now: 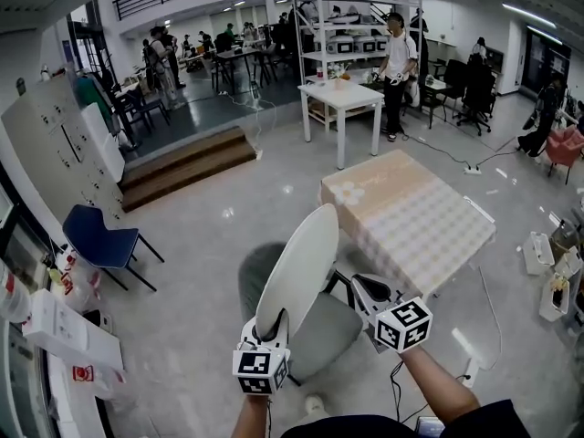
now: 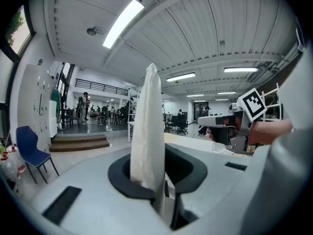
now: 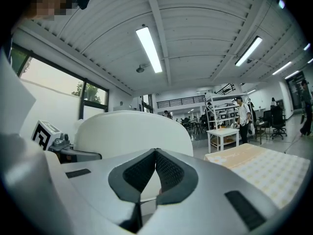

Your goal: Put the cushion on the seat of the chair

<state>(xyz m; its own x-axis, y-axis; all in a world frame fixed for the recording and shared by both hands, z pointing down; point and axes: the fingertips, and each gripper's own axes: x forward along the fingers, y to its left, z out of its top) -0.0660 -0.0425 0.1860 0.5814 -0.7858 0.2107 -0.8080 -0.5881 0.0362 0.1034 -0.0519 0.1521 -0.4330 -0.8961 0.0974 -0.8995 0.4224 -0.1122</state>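
Note:
A white oval cushion [image 1: 301,263] stands on edge, tilted, above a grey chair [image 1: 321,331]. My left gripper [image 1: 272,325] is shut on the cushion's lower end. In the left gripper view the cushion [image 2: 146,131] rises edge-on from between the jaws of the left gripper [image 2: 159,187]. My right gripper [image 1: 356,283] sits just right of the cushion, over the chair seat. In the right gripper view the right gripper [image 3: 155,153] has its tips closed together in front of the cushion's broad face [image 3: 132,131]. I cannot tell whether they pinch the fabric.
A table with a checked cloth [image 1: 411,217] stands close on the right, beyond the chair. A blue chair [image 1: 96,237] and cabinets are at the left, wooden steps [image 1: 187,161] further back. A white table [image 1: 342,94] and a standing person [image 1: 398,62] are far ahead.

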